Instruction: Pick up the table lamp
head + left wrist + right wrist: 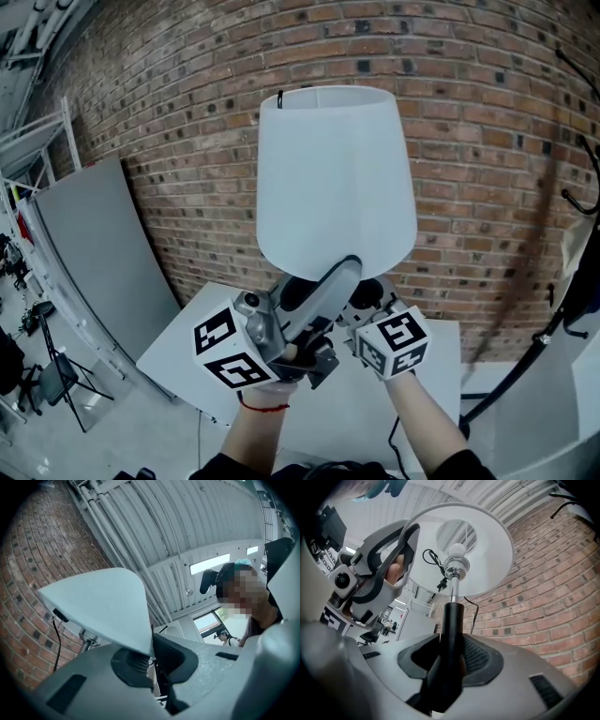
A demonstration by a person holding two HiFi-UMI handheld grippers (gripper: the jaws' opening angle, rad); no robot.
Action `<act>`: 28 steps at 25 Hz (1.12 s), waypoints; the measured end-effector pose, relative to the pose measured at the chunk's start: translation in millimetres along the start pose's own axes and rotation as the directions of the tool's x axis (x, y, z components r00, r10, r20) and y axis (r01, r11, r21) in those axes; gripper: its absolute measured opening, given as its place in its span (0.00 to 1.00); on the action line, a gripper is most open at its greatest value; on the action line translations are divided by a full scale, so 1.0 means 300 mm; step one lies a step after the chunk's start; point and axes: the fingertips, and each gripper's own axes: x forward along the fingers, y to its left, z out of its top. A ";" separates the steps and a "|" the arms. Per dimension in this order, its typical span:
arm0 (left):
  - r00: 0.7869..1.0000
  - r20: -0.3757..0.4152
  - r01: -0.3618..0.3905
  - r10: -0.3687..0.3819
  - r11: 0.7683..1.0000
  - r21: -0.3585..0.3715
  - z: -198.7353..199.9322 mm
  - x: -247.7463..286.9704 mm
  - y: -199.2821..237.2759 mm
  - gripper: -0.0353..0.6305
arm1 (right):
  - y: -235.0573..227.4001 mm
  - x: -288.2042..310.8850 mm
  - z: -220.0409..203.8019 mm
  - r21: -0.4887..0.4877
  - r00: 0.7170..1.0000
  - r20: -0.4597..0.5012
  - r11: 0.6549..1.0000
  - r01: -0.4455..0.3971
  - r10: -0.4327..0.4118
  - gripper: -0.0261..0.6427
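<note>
The table lamp is lifted off the table, its white shade (333, 178) filling the middle of the head view. My left gripper (345, 270) reaches up from below and is shut on the shade's lower rim; in the left gripper view the thin shade edge (98, 606) runs down between the closed jaws of that gripper (152, 654). My right gripper (449, 660) is shut on the lamp's black stem (451, 625), which rises to the metal socket (454, 566) inside the shade (487, 550). A black cord (433, 562) hangs inside. The lamp's base is hidden.
A brick wall (469, 112) stands close behind the lamp. Below lies a white table (183, 342), with a grey panel (103, 253) leaning at the left. A black stand (525, 366) is at the right. A person (262, 616) stands nearby.
</note>
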 end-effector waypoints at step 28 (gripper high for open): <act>0.999 0.005 -0.037 0.037 0.996 0.079 0.064 0.044 -0.058 0.08 | 0.043 -0.020 0.088 0.013 0.999 0.019 0.999 -0.047 0.047 0.26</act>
